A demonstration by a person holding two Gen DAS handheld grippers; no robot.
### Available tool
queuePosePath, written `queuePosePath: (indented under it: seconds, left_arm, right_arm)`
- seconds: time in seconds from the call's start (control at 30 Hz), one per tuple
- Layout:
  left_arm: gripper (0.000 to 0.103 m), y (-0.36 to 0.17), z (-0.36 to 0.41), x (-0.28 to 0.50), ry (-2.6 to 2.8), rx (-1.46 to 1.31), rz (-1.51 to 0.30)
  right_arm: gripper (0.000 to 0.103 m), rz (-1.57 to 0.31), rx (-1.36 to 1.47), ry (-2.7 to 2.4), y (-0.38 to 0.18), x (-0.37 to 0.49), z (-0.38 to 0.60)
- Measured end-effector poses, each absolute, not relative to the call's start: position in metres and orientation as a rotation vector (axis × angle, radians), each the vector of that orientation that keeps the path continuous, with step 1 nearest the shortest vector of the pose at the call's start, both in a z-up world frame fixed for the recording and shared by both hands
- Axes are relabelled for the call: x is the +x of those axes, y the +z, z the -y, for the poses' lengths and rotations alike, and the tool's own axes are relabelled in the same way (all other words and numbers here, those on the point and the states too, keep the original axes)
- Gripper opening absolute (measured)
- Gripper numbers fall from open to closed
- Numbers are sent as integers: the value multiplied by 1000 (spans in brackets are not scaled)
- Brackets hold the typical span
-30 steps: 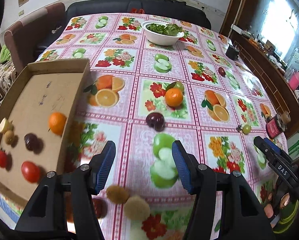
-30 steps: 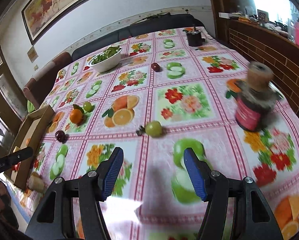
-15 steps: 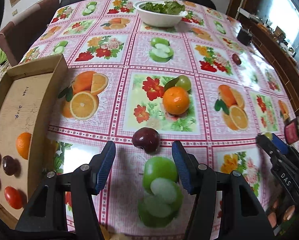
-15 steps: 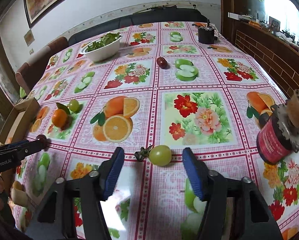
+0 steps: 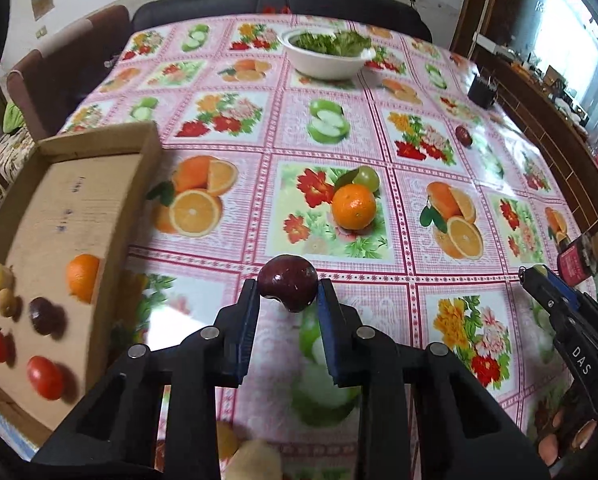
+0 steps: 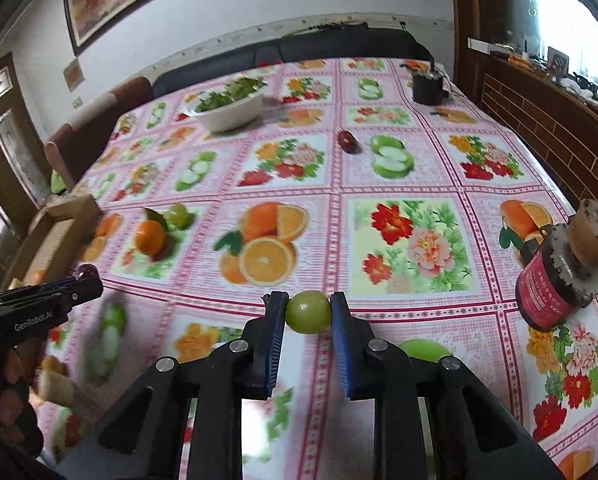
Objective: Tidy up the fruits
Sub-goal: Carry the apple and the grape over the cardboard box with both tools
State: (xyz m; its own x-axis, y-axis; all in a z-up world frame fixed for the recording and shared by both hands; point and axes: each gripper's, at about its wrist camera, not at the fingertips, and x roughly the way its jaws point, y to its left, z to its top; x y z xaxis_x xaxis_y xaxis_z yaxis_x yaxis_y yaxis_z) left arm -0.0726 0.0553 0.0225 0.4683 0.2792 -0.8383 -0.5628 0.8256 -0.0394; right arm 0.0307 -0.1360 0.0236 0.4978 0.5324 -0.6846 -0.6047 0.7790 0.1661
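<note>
While a dark red round plum is clamped between the left gripper pads, a small green round fruit is clamped by the right gripper. Both are held at the near worktop edge. A brown cardboard tray with an orange and tomatoes is seen at left.
</note>
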Motion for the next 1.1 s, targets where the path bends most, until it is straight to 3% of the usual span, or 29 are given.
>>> queuePosePath:
  seconds: [1.1]
  left_arm:
    - [27, 53, -109, -172, 732, -400, -808]
  right_arm:
    - [23, -751, -197, 1034, 60, -74, 37]
